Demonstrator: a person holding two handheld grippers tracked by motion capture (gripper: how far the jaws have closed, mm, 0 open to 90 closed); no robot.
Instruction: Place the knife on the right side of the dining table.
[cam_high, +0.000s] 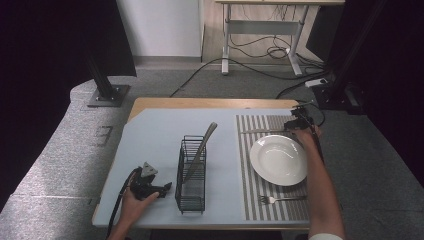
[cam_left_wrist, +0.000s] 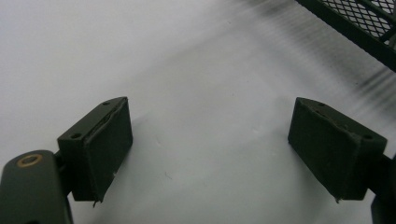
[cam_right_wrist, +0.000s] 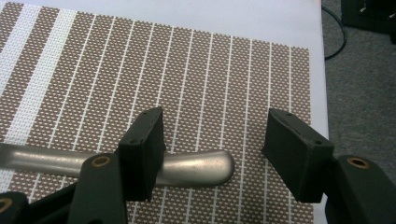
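The right gripper (cam_right_wrist: 215, 154) hangs open over a knife handle (cam_right_wrist: 187, 168) on the striped placemat (cam_right_wrist: 210, 70), probably setting a place beside the plate (cam_high: 278, 160); the handle's rounded end lies between its jaws. The left gripper (cam_left_wrist: 210, 149) rests open on the table (cam_left_wrist: 187, 70), with the wire cutlery basket (cam_high: 191, 175) just beyond its right jaw.

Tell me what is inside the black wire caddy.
One metal utensil stands inside the black wire caddy, leaning with its handle sticking out the top toward the placemat. Its working end is down behind the wires, so its type is unclear; the rest looks empty.

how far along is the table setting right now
Done, it seems: the plate and fork are on the striped placemat, and a knife lies beyond the plate. In hand: nothing; the open right gripper straddles the knife's handle. Left: one utensil in the wire caddy.
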